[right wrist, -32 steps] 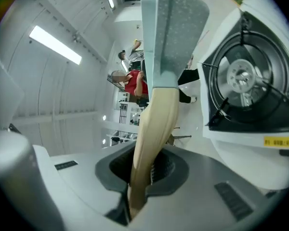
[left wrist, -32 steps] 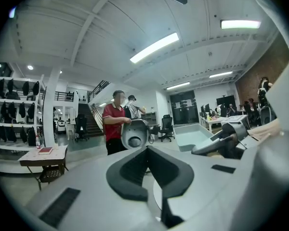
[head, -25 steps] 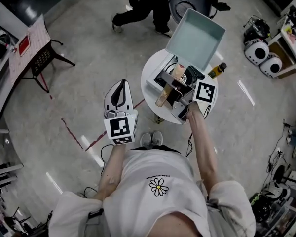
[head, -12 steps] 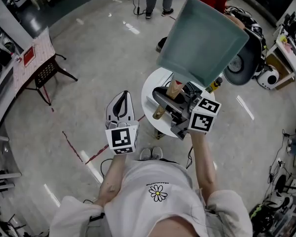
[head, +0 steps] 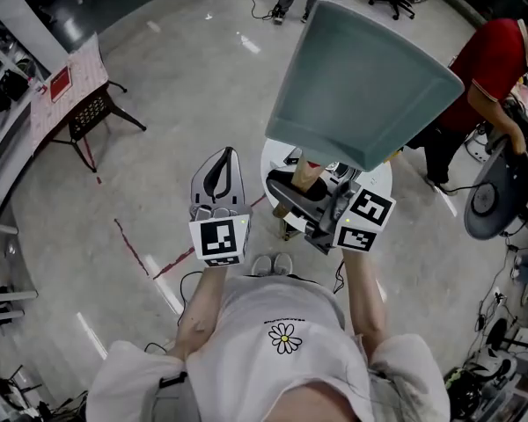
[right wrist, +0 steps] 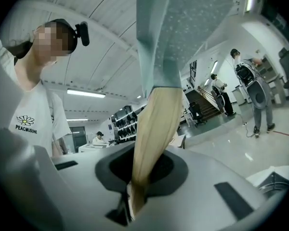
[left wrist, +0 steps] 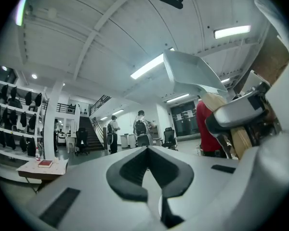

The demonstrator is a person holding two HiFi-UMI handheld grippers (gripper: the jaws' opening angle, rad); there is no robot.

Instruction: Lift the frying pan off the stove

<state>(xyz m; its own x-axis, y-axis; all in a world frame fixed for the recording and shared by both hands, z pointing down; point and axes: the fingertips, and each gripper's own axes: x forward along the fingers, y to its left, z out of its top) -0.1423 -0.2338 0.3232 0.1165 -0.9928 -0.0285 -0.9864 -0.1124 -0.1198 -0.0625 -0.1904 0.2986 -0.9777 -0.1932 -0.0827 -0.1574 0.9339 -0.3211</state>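
The teal square frying pan (head: 361, 86) hangs high above the round white table (head: 380, 181), tilted with its underside toward my head. Its pale wooden handle (head: 304, 176) runs down into my right gripper (head: 288, 192), which is shut on it. In the right gripper view the handle (right wrist: 154, 129) is pinched between the dark pads, and the pan (right wrist: 183, 28) rises overhead. The stove (head: 336, 167) shows only partly under the pan. My left gripper (head: 220, 161) stands left of the table over the floor, shut and empty (left wrist: 147, 150).
A person in a red shirt (head: 493, 60) bends over a round disc-shaped thing (head: 491, 196) at the right. At the far left stands a chair with a red book (head: 79, 104). Red tape lines (head: 141, 249) mark the floor. More people stand at the back.
The right gripper has carried the pan up from the table toward my head, so it looks much larger and tilted. The left gripper has hardly moved. The person in red has walked to the right.
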